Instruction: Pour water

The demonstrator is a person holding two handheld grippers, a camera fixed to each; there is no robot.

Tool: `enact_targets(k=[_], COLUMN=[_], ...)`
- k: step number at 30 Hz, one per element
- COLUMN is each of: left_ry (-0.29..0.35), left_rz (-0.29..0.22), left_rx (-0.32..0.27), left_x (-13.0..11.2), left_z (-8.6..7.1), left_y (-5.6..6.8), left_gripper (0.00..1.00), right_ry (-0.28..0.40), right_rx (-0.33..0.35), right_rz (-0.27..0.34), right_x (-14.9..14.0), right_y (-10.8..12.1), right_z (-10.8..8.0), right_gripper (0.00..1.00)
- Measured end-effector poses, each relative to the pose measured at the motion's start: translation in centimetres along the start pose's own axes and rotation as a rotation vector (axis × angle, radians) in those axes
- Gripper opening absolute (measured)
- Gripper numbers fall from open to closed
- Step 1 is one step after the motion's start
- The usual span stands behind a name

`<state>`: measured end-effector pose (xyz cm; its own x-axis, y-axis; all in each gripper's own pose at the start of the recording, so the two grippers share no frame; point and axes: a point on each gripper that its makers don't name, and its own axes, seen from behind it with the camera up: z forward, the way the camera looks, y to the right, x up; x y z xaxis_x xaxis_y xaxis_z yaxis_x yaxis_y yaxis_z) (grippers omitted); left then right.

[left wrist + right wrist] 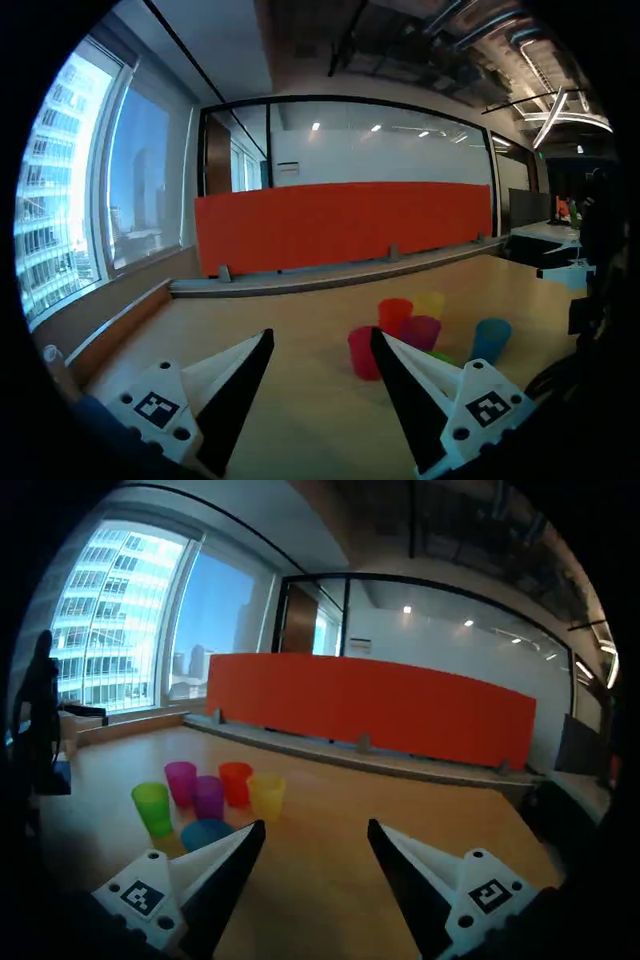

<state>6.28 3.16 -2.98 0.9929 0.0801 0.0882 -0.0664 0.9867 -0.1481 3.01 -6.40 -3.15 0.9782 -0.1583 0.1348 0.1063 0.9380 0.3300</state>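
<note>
Several coloured plastic cups stand clustered on a wooden table (304, 416). In the left gripper view I see a pink-red cup (364, 352) nearest, an orange-red cup (394, 314), a yellow cup (430, 304), a magenta cup (422, 332) and a blue cup (490, 338). My left gripper (320, 334) is open and empty, just left of the cluster. In the right gripper view a green cup (152, 806), magenta cup (182, 782), purple cup (209, 796), red cup (235, 782), yellow cup (266, 794) and blue cup (205, 832) stand ahead on the left. My right gripper (316, 826) is open and holds nothing.
A long orange partition (344, 224) runs along the table's far edge, with a glass wall behind. Tall windows (120, 616) line one side. A dark shape (36, 720) stands at the left rim of the right gripper view. Bare tabletop (344, 800) stretches ahead of the right gripper.
</note>
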Motion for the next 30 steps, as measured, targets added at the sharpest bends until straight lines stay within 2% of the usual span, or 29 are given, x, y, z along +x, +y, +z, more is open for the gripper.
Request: enact_targets(k=[5, 14, 23, 30], left_ry=[0.045, 0.103, 0.121, 0.124], left_rz=[-0.007, -0.003, -0.013, -0.031], left_rx=[0.025, 0.049, 0.071, 0.101], left_x=[0.8, 2.2, 2.4, 1.4], left_z=[-0.2, -0.3, 0.4, 0.9], left_y=[0.0, 0.0, -0.1, -0.6], left_gripper=[0.89, 0.89, 0.89, 0.89], right_ry=[0.034, 0.093, 0.137, 0.135], right_rx=[-0.084, -0.201, -0.256, -0.272], right_rz=[0.025, 0.018, 0.013, 0.029], right_x=[0.5, 1.9, 2.9, 3.1], right_y=[1.2, 3.1, 3.6, 3.8], right_z=[-0.4, -1.1, -1.4, -1.3], right_gripper=[0.99, 0.99, 0.99, 0.99])
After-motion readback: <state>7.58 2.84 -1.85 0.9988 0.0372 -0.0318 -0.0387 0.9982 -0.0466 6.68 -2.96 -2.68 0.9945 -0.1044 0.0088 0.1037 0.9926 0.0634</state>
